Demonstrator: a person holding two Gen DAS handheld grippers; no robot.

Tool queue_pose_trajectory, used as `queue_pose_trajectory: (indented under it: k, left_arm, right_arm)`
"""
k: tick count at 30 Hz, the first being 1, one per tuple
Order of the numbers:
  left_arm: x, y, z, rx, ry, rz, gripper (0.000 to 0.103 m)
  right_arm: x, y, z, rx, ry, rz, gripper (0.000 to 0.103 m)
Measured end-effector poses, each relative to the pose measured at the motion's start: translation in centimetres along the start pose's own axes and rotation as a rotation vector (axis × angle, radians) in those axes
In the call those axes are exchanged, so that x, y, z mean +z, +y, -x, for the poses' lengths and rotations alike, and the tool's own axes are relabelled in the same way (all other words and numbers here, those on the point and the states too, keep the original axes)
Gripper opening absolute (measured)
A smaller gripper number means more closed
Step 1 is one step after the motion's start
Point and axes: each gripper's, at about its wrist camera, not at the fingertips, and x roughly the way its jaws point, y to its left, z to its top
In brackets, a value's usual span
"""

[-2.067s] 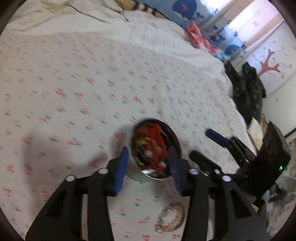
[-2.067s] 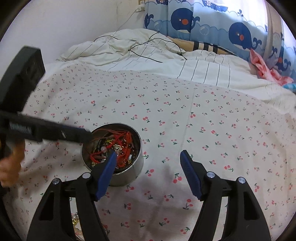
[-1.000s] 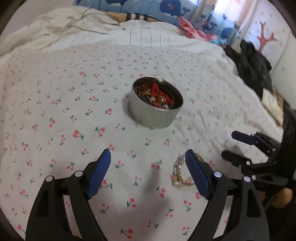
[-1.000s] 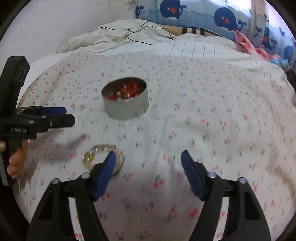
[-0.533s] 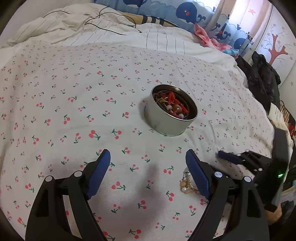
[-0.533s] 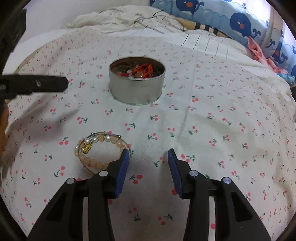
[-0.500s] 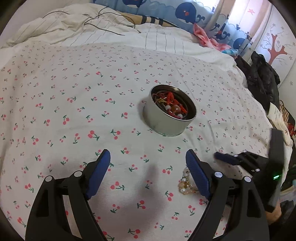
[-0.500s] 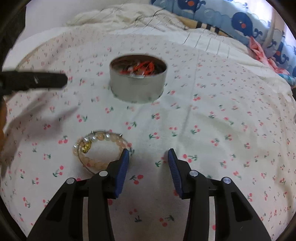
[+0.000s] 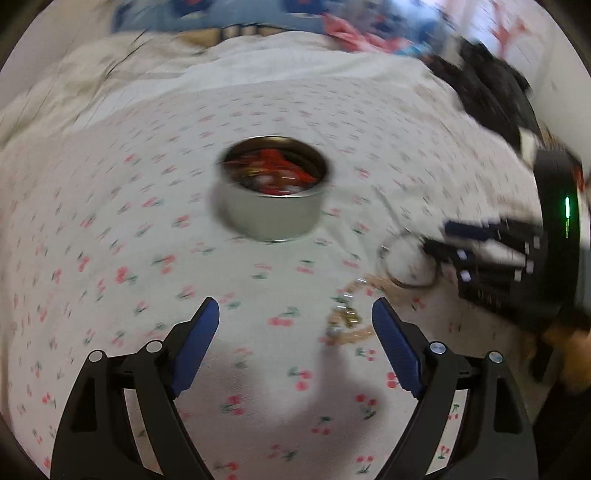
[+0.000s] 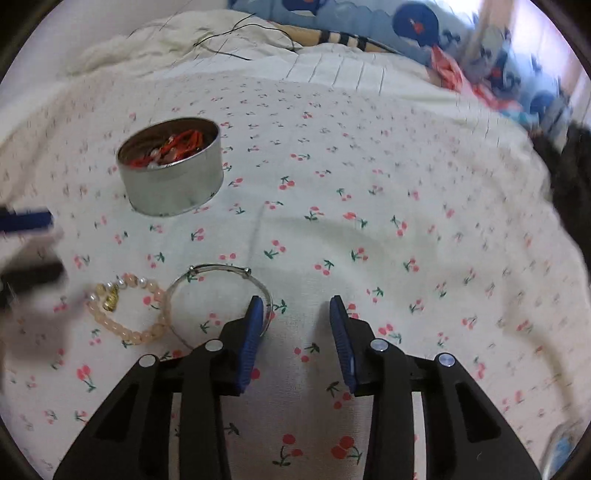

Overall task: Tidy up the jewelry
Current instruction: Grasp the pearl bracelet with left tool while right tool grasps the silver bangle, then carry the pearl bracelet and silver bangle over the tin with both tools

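Observation:
A round metal tin (image 10: 171, 173) holding red cords and beads stands on the cherry-print bedsheet (image 10: 369, 221); it also shows in the blurred left wrist view (image 9: 273, 199). A pink bead bracelet (image 10: 127, 312) with a gold charm lies beside a thin silver bangle (image 10: 218, 291). My right gripper (image 10: 297, 317) is open and empty, its left finger at the bangle's right edge. My left gripper (image 9: 295, 332) is open and empty over the sheet, with the bead bracelet (image 9: 345, 321) and the bangle (image 9: 406, 262) to its right.
A rumpled white duvet (image 10: 221, 48) with a black cable and whale-print curtains (image 10: 406, 22) lie beyond the sheet. Dark clothing (image 9: 491, 85) sits at the right edge. The right gripper's body (image 9: 517, 258) shows at the right of the left wrist view.
A silver bangle now lies on the sheet next to the bead bracelet, at my right gripper's left finger. The right gripper moved right and opened slightly. The left view swung right and blurred.

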Motion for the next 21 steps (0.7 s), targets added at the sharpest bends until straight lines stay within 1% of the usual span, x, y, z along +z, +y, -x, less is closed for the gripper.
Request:
queue_pose_trajectory:
  k: [1, 2, 3, 4, 5, 6, 7, 8, 9, 10, 12, 14, 17, 21]
  left_arm:
    - [-0.2, -1.1, -0.5, 0.021, -0.002, -0.051, 0.081]
    - [-0.3, -1.9, -0.7, 0.035, -0.003, -0.08, 0.081]
    - [-0.5, -2.6, -1.2, 0.049, -0.001, -0.107, 0.081]
    - [-0.8, -3.1, -1.9, 0.064, 0.008, -0.129, 0.081]
    - [-0.9, -3.3, -2.3, 0.067, 0.022, -0.133, 0.078]
    - [-1.1, -3.3, -2.8, 0.063, 0.036, -0.13, 0.061]
    - [-1.1, -3.2, -2.9, 0.067, 0.043, -0.125, 0.053]
    - [-1.1, -2.9, -2.8, 0.063, 0.043, -0.112, 0.031]
    - [-0.9, -2.5, -2.7, 0.045, 0.055, -0.096, 0.013]
    - [-0.8, -2.1, -2.5, 0.013, 0.064, -0.074, 0.007]
    - [-0.9, -1.7, -2.2, -0.008, 0.064, -0.058, 0.007]
    - [-0.9, -1.8, -1.9, -0.009, 0.057, -0.061, 0.007]
    - [-0.7, -1.4, -0.7, -0.009, 0.017, -0.047, 0.007]
    - [0.1, -0.1, 1.2, -0.009, -0.048, -0.012, 0.007]
  right_arm:
    - [0.0, 0.5, -0.3, 0.015, 0.011, 0.019, 0.037]
    - [-0.1, 0.9, -0.5, 0.013, 0.016, 0.039, 0.037]
    - [-0.2, 1.5, -0.7, 0.001, 0.02, 0.071, 0.032]
    - [-0.1, 1.6, -0.7, 0.006, 0.02, 0.084, 0.025]
    - [-0.2, 1.7, -0.7, 0.016, 0.02, 0.088, 0.022]
    - [-0.3, 1.8, -0.5, 0.02, 0.017, 0.088, 0.015]
    - [-0.4, 1.9, -0.4, 0.024, 0.014, 0.093, 0.009]
    - [-0.5, 2.0, -0.3, 0.03, 0.008, 0.092, 0.007]
    - [-0.5, 2.1, -0.2, 0.038, 0.002, 0.085, 0.005]
    - [-0.4, 2.0, 0.1, 0.051, -0.009, 0.072, 0.005]
    - [0.0, 1.5, 0.6, 0.08, -0.037, 0.04, 0.004]
    - [0.2, 1.2, 1.1, 0.098, -0.056, 0.02, 0.004]
    - [0.8, 0.6, 1.8, 0.138, -0.093, -0.016, 0.004]
    - [1.2, 0.6, 2.5, 0.153, -0.127, -0.031, 0.004]
